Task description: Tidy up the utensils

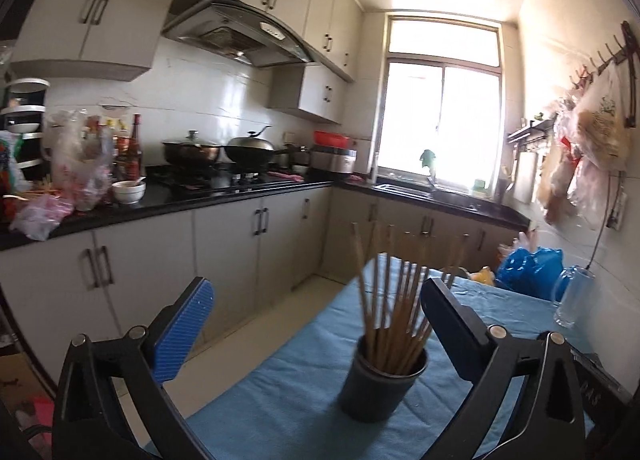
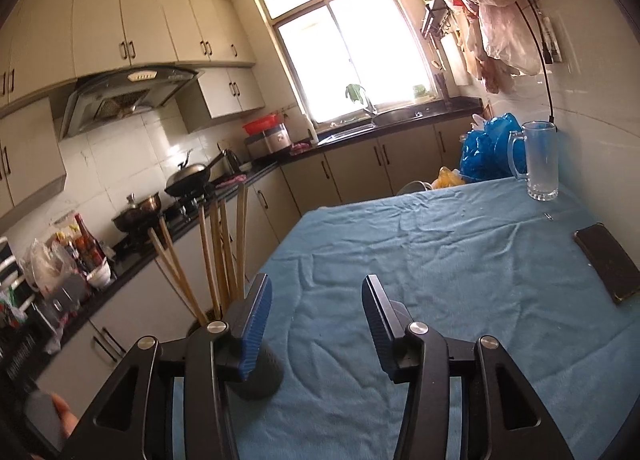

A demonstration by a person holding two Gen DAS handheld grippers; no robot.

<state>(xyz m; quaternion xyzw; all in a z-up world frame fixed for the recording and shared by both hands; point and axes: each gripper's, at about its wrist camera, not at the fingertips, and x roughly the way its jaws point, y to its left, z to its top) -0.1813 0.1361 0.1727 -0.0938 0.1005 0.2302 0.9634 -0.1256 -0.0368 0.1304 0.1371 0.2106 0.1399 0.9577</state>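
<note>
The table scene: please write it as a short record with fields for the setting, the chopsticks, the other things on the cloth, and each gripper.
setting: kitchen, table under a blue cloth
chopsticks: standing together in a dark cup, upright on the cloth
other things: glass mug at the far side by the wall; phone lying flat; blue bag past the far edge
left gripper: open, nothing held, cup in front of it
right gripper: open, nothing between the jaws, cup beside its left finger

My left gripper point(image 1: 316, 300): jaws spread wide, nothing pressed between pads, aimed slightly downward. My right gripper point(image 2: 316, 324): jaws partly apart, empty, tilted slightly down. My fingertip point(image 2: 66, 416) visible at lower left edge.
</note>
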